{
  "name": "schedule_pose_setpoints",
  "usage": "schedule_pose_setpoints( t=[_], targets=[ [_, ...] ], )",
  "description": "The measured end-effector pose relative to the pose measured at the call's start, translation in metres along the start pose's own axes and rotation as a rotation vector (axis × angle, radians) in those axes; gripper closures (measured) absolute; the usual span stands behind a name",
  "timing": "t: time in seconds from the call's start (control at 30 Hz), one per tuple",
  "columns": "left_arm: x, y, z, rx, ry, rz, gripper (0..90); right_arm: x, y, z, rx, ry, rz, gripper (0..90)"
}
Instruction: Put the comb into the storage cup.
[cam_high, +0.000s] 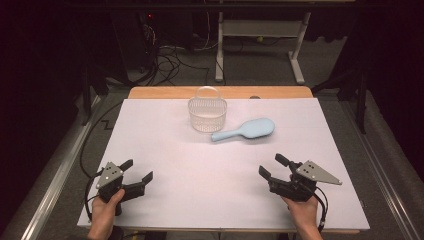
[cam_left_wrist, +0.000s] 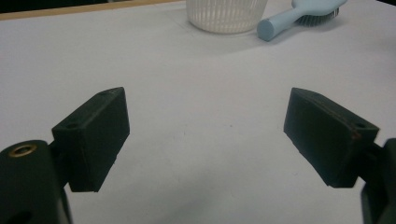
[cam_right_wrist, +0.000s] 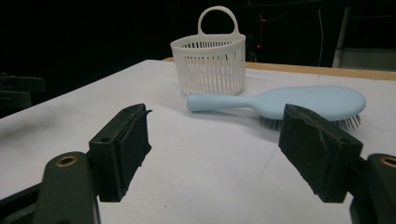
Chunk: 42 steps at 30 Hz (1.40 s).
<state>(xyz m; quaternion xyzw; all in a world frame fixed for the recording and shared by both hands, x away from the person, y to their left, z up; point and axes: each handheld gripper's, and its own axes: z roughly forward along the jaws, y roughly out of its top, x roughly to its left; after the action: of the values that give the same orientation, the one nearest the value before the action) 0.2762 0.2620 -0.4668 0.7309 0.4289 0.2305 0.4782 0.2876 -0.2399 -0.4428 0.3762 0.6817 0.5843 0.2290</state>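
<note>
Two grippers, left (cam_high: 135, 175) and right (cam_high: 272, 166), rest near the bench's (cam_high: 165, 150) front edge, jaws wide and empty, probably ready to drop the brush (cam_high: 244, 129) into the basket (cam_high: 207, 114).

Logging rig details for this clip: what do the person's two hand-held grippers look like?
Both are black, each with two blocky black jaws. The left hand-held gripper and right hand-held gripper each carry a grey three-cornered plate with small holes on top. Brass-coloured inserts sit near the jaw bases. A black cable trails from each. No sleeves visible.
</note>
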Motion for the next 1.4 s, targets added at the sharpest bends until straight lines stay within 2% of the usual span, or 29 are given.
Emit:
schedule_pose_setpoints(
  t=[0.53,0.93,1.4],
  targets=[
    [0.0,0.0,-0.001,0.001,0.004,0.005,15.4,0.004,0.007,0.02,0.004,0.004,-0.006,25.8],
    [0.0,0.0,-0.001,0.0,0.006,0.004,15.4,0.007,0.013,0.043,0.032,0.013,-0.034,26.8],
    [0.0,0.0,-0.002,-0.003,0.007,0.001,15.4,0.009,0.019,0.061,0.039,0.026,-0.022,27.2]
  ],
)
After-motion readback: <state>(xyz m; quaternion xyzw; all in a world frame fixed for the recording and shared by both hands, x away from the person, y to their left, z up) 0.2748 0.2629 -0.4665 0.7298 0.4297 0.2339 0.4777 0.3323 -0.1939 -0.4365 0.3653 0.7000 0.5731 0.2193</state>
